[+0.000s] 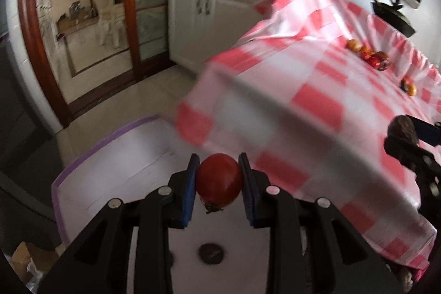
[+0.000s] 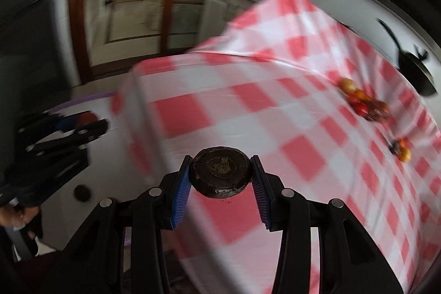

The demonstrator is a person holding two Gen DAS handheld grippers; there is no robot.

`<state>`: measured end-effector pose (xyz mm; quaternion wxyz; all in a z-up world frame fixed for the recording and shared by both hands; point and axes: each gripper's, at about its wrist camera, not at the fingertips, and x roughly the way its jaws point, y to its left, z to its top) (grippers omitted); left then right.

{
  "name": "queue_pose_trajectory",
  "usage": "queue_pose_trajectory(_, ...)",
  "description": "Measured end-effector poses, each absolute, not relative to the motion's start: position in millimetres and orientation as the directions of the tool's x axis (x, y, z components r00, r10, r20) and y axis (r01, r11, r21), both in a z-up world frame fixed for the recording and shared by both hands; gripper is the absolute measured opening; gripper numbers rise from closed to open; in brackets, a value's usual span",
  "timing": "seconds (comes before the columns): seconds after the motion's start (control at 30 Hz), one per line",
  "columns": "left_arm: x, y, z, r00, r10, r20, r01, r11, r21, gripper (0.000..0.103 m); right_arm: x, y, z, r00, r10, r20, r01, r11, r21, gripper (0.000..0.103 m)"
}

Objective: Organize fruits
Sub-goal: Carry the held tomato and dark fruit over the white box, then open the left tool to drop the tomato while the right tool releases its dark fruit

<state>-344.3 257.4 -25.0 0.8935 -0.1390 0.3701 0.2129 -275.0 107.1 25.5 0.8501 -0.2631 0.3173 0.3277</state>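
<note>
Left gripper (image 1: 219, 181): red tomato (image 1: 219, 178) being clamped, carried over white tray (image 1: 110, 156); presumably for depositing
Right gripper (image 2: 220, 175): dark round fruit (image 2: 220, 175) being gripped above checked tablecloth (image 2: 248, 115) edge
Remaining fruits (image 1: 372, 54): being left near tablecloth's far edge

Soft daylight, moderately bright — both views motion-blurred, fisheye-bent with dark corners, faint sheen on the tablecloth (image 1: 317, 90).

A pink-and-white checked cloth (image 1: 317, 101) covered the table. The left tool (image 1: 219, 178), black with blue pads (image 1: 190, 192), held a deep red tomato (image 1: 219, 178); the right tool (image 2: 220, 172), also black with blue pads (image 2: 180, 197), held a dark brown, disc-like fruit (image 2: 220, 172). Red, orange and yellow fruits (image 1: 369, 54) lay on the cloth. A white board (image 1: 124, 164) had a purple edge.
</note>
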Motion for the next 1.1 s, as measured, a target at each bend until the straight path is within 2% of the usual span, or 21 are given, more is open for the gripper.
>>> queue_pose_trajectory(0.2, -363, 286, -50, 0.551, 0.305, -0.777, -0.551, 0.832, -0.065, 0.029, -308, 143, -4, 0.467, 0.434, -0.770, -0.830, 0.515, -0.213, 0.042)
queue_pose_trajectory(0.5, -378, 322, -85, 0.416, 0.338, -0.844, -0.630, 0.777, 0.001, 0.029, -341, 184, -71, 0.312, 0.353, -0.882, -0.914, 0.365, -0.177, 0.042)
queue_pose_trajectory(0.7, -390, 342, -107, 0.347, 0.330, -0.878, -0.669, 0.744, 0.016, 0.030, -347, 201, -106, 0.253, 0.288, -0.923, -0.933, 0.326, -0.154, 0.042)
queue_pose_trajectory(0.97, -391, 348, -127, 0.306, 0.308, -0.901, -0.685, 0.728, 0.017, 0.031, -340, 202, -123, 0.221, 0.252, -0.942, -0.934, 0.333, -0.130, 0.042)
queue_pose_trajectory(1.0, -391, 349, -127, 0.308, 0.310, -0.900, -0.687, 0.727, 0.016, 0.033, -340, 201, -124, 0.220, 0.247, -0.944, -0.933, 0.335, -0.130, 0.043)
queue_pose_trajectory(1.03, -392, 351, -126, 0.309, 0.316, -0.897, -0.689, 0.724, 0.017, 0.045, -336, 201, -125, 0.218, 0.243, -0.945, -0.932, 0.338, -0.128, 0.043)
queue_pose_trajectory(1.07, -390, 349, -123, 0.308, 0.326, -0.894, -0.694, 0.719, 0.022, 0.062, -336, 201, -125, 0.216, 0.241, -0.946, -0.932, 0.341, -0.126, 0.044)
queue_pose_trajectory(1.1, -390, 349, -120, 0.311, 0.337, -0.889, -0.699, 0.714, 0.026, 0.069, -334, 201, -124, 0.216, 0.244, -0.945, -0.930, 0.347, -0.123, 0.050)
